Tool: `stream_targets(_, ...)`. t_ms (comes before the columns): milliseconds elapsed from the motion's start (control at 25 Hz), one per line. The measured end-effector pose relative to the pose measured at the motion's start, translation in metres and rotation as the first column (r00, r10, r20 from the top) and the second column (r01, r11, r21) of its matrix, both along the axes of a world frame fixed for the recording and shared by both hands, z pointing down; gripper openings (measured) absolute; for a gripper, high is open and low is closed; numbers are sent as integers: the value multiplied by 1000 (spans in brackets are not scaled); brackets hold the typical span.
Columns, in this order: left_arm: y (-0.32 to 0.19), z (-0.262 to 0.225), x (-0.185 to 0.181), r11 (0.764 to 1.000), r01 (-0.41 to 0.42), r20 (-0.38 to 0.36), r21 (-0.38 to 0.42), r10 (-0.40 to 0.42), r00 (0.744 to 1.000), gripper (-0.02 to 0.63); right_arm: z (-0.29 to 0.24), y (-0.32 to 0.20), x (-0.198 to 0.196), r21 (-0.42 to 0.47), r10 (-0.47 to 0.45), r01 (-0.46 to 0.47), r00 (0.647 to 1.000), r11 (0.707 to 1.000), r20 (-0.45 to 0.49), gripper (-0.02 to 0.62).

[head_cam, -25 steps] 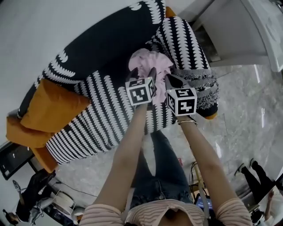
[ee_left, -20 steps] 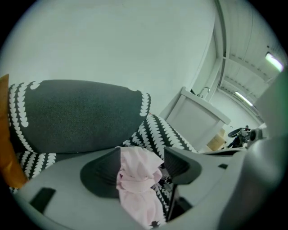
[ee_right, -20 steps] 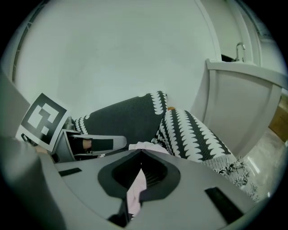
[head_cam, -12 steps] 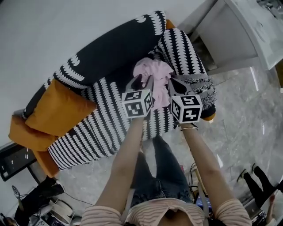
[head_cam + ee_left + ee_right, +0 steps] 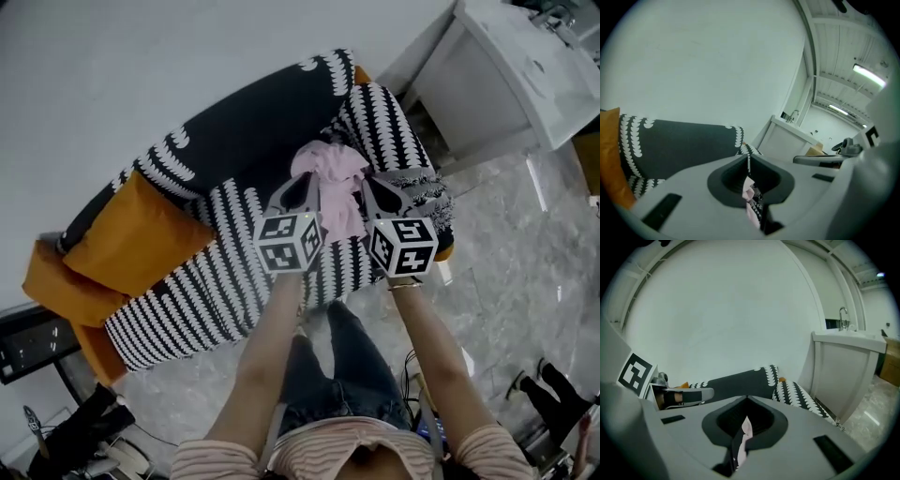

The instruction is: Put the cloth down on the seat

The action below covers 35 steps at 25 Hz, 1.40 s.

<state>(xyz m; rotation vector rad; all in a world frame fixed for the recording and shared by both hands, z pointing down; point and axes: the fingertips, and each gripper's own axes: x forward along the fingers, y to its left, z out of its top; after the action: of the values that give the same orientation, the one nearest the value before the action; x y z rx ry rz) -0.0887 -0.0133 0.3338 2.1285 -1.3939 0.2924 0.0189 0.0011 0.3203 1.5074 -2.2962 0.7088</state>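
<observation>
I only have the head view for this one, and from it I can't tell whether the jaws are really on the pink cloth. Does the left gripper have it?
Observer: Yes. In the left gripper view, the left gripper has just been closing its jaws. They pinch a fold of the pink cloth between them.
Reviewer: And the right one?
Observer: The right gripper view shows the right gripper shut as well, with a narrow strip of the same cloth caught between its jaws.
</observation>
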Motion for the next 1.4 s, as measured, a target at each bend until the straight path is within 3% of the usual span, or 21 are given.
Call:
stream_targets(200,14,-35,-5,998,-6,-42,65,9,999,14,-34,14,-6,74,-29,28,1000,997,8,8)
stream_targets(800,60,-129,-30,967,-54,-25,249,62,998,12,-136,56,-23,258,-67,47,995,965,71,8)
stream_targets(1400,113,-186,-64,934,-80,3,347,84,996,12,-199,113,-58,365,-95,54,991,929,97,8)
